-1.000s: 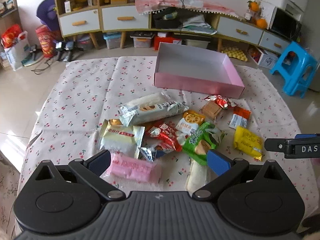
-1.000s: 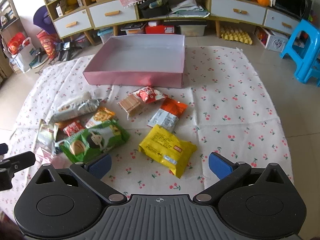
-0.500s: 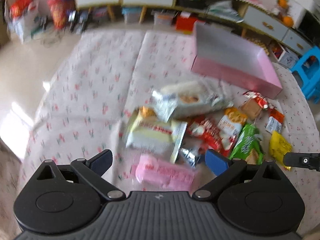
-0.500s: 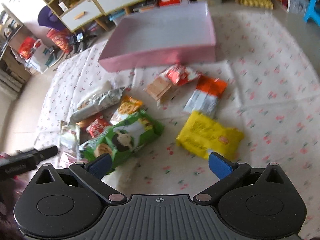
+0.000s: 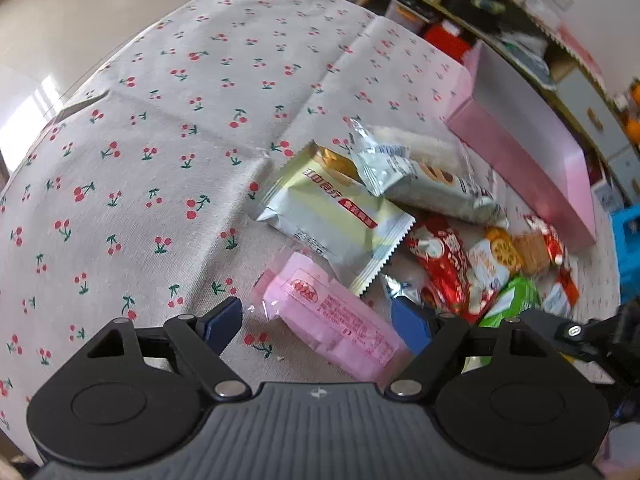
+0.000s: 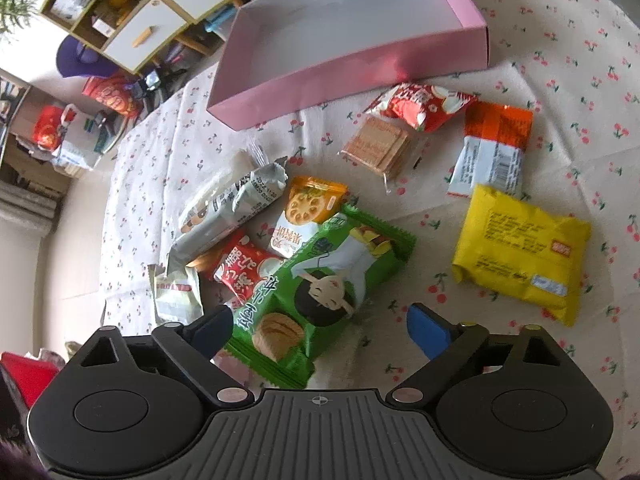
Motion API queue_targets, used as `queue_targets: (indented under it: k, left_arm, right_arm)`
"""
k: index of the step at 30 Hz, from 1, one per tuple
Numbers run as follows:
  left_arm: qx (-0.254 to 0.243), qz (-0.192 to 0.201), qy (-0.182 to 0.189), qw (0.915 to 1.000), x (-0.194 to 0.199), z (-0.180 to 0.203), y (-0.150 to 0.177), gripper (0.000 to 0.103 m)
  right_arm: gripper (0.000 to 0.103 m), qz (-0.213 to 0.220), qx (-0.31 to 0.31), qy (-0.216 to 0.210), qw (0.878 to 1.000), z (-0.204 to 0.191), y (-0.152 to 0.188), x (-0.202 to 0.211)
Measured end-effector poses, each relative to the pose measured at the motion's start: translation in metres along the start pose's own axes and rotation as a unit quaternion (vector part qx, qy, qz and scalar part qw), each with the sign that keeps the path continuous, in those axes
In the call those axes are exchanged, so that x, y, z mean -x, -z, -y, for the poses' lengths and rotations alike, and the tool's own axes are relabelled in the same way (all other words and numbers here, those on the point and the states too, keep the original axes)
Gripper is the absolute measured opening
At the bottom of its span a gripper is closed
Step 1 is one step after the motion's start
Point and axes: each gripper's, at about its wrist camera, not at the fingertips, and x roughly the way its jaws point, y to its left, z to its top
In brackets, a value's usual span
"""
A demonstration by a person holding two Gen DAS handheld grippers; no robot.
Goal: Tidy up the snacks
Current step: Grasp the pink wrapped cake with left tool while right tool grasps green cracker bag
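None of the snacks has gone into the pink box (image 6: 352, 66) yet: it sits empty at the far side of the table (image 5: 168, 128), whose cherry-print cloth carries the whole pile, so the sorting looks barely begun. Next in size, the yellow packet (image 6: 524, 252) lies apart on the right of the pile, and the green biscuit pack (image 6: 320, 292) lies diagonally between the blue pads of the right hand-held gripper (image 6: 320, 326); its jaws are closing but stand well clear of the wrapper on the right side, so nothing is gripped there. A long silver-white pack (image 5: 424, 176) rests partly over the pale cream wafer pack (image 5: 332, 216), and just below that the pink bar (image 5: 332, 320) lies between the pads of the left hand-held gripper (image 5: 316, 320), whose jaws are also closing at a middling width; the right pad seems near the bar's edge, though contact cannot be confirmed. Smaller pieces crowd the middle: a red pouch (image 6: 244, 268), an orange-topped cracker sachet (image 6: 308, 212), a clear-wrapped wafer stack (image 6: 380, 148), a second red pouch (image 6: 424, 104) and an orange-and-white sachet (image 6: 494, 148). Overlaps are the likely trouble, since the cream pack's crimped end overhangs the pink bar and neighbours press against the green pack.
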Motion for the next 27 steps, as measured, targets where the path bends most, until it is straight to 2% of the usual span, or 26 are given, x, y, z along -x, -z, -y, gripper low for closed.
queue_targets:
  k: [7,10,13,14,17,18,19,23,27]
  left_arm:
    - [0.031,0.014,-0.023,0.9991,-0.01,0.0,-0.001,0.065]
    - [0.023,0.024,-0.037,0.9988,-0.011,0.004,-0.001,0.058]
    - [0.012,0.026,-0.038,0.9989,-0.011,0.006,0.001,0.056]
    - [0.01,0.025,-0.037,0.9989,-0.01,0.006,0.001,0.055]
    - [0.01,0.022,-0.026,0.9994,-0.008,0.003,0.001,0.05]
    - [0.012,0.019,-0.021,0.9995,-0.008,0.003,0.001,0.049]
    - [0.012,0.017,-0.013,0.9997,-0.007,0.001,0.001,0.041]
    - [0.013,0.003,0.013,0.9998,-0.007,-0.001,0.002,0.039]
    - [0.009,-0.007,0.029,0.9995,-0.004,-0.001,0.005,0.038]
  right_arm:
    - [0.082,-0.007,-0.028,0.005,1.0,-0.002,-0.002,-0.016]
    - [0.079,-0.008,-0.034,0.009,0.999,-0.003,-0.001,-0.021]
    - [0.075,-0.008,-0.038,0.01,0.999,-0.002,-0.002,-0.025]
    - [0.073,-0.007,-0.039,0.011,0.999,-0.001,-0.002,-0.025]
    - [0.057,-0.001,-0.039,0.009,0.999,0.002,-0.003,-0.022]
    - [0.056,0.002,-0.039,0.007,0.999,0.003,-0.004,-0.02]
    - [0.054,0.002,-0.039,0.007,0.999,0.003,-0.004,-0.019]
    - [0.053,0.005,-0.032,0.006,0.999,0.006,-0.003,-0.014]
    - [0.042,0.01,-0.025,-0.003,1.0,0.008,-0.003,-0.005]
